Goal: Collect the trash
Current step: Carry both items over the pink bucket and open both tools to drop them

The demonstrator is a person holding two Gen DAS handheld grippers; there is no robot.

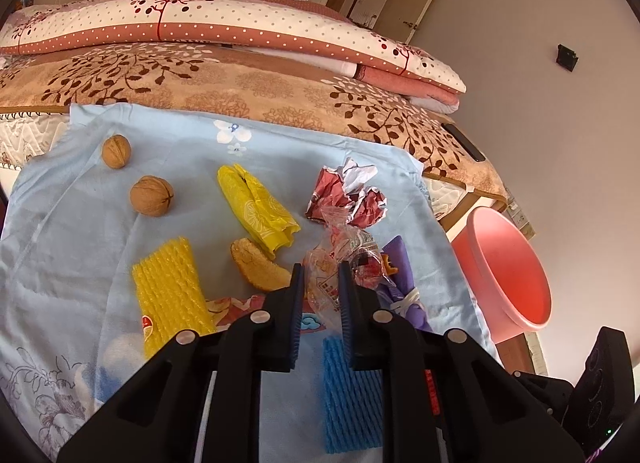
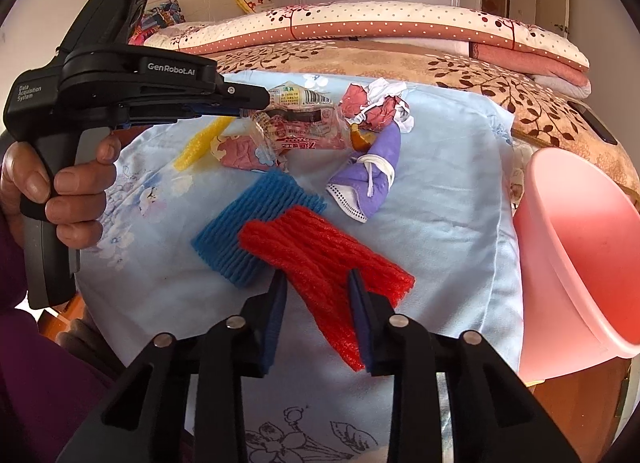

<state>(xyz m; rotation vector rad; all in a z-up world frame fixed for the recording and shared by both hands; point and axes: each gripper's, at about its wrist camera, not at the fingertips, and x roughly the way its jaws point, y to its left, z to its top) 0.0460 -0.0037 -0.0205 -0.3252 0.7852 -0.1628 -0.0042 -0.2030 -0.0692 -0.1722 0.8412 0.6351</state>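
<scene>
My left gripper is shut on a clear plastic wrapper and holds it above the blue cloth; the wrapper also shows in the right wrist view, in the left gripper. My right gripper is shut on a red foam net, lifted over the cloth. A pink bin stands to the right; it also shows in the left wrist view.
On the cloth lie two walnuts, a yellow bag, a yellow foam net, a peel, crumpled red paper, a blue foam net and a purple mask. A bed with folded quilts lies behind.
</scene>
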